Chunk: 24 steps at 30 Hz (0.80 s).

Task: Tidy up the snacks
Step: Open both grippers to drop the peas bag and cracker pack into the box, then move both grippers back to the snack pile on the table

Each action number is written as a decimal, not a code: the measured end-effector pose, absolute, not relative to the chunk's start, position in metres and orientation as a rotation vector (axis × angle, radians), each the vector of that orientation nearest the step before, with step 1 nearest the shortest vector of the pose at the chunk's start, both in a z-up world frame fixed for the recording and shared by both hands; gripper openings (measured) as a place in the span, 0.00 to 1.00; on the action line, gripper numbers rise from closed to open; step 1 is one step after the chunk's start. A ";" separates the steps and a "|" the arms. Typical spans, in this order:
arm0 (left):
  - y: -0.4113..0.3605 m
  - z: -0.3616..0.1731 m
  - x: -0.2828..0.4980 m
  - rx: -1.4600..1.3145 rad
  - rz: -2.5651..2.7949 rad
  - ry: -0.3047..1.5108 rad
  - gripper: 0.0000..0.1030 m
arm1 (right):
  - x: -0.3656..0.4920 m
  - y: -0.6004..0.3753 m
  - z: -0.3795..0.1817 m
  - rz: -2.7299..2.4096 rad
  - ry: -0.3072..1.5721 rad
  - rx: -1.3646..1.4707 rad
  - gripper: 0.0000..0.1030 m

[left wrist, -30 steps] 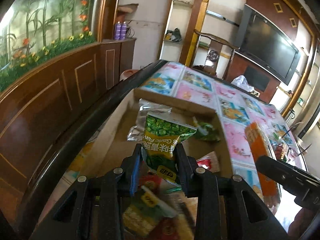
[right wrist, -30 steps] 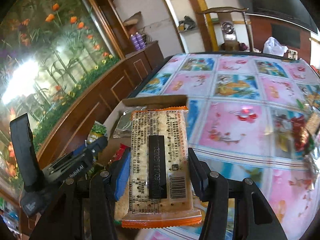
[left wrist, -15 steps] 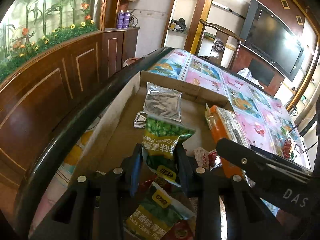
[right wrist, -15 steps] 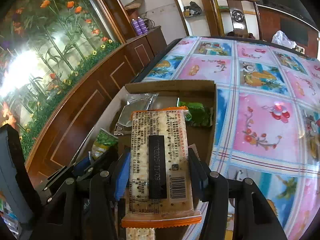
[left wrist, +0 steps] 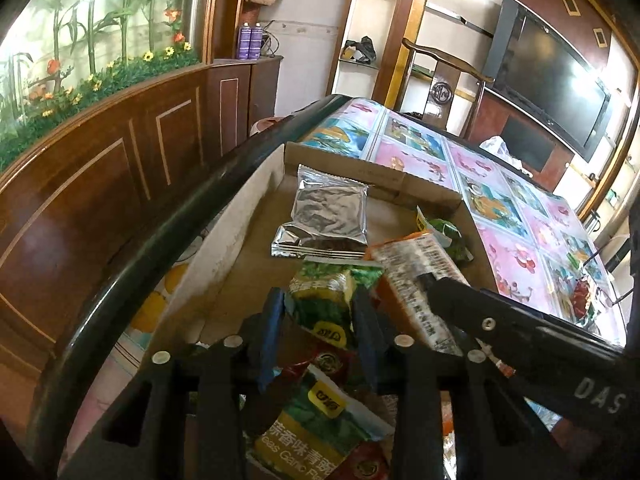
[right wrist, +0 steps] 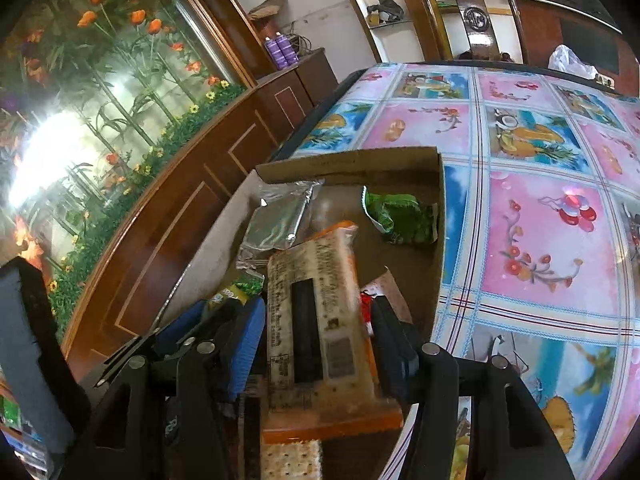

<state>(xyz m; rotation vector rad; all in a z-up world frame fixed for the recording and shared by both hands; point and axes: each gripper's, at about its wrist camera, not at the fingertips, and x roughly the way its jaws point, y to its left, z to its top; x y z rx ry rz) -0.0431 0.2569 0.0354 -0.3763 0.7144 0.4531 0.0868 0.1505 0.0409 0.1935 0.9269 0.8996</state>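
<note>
Low in the left wrist frame, the left gripper (left wrist: 318, 320) pinches a green pea packet (left wrist: 324, 300) over the cardboard box (left wrist: 224, 248); beneath it another green bag (left wrist: 320, 436) reads "Garlic". At centre frame lies a silver pouch (left wrist: 326, 216). In the right wrist view's lower middle, the right gripper (right wrist: 318, 344) stands spread around an orange cracker pack (right wrist: 316, 340) with a blurred barcode, its fingers apparently just clear of the pack
</note>
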 end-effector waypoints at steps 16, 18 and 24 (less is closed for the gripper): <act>0.259 0.049 -0.060 -0.433 0.436 0.585 0.66 | 0.092 0.047 0.064 0.852 0.827 0.338 0.62; 0.256 0.055 -0.063 -0.425 0.440 0.559 0.66 | 0.096 0.024 0.062 0.819 0.813 0.342 0.62; 0.247 0.070 -0.070 -0.404 0.457 0.518 0.68 | 0.126 -0.075 0.046 0.605 0.764 0.426 0.62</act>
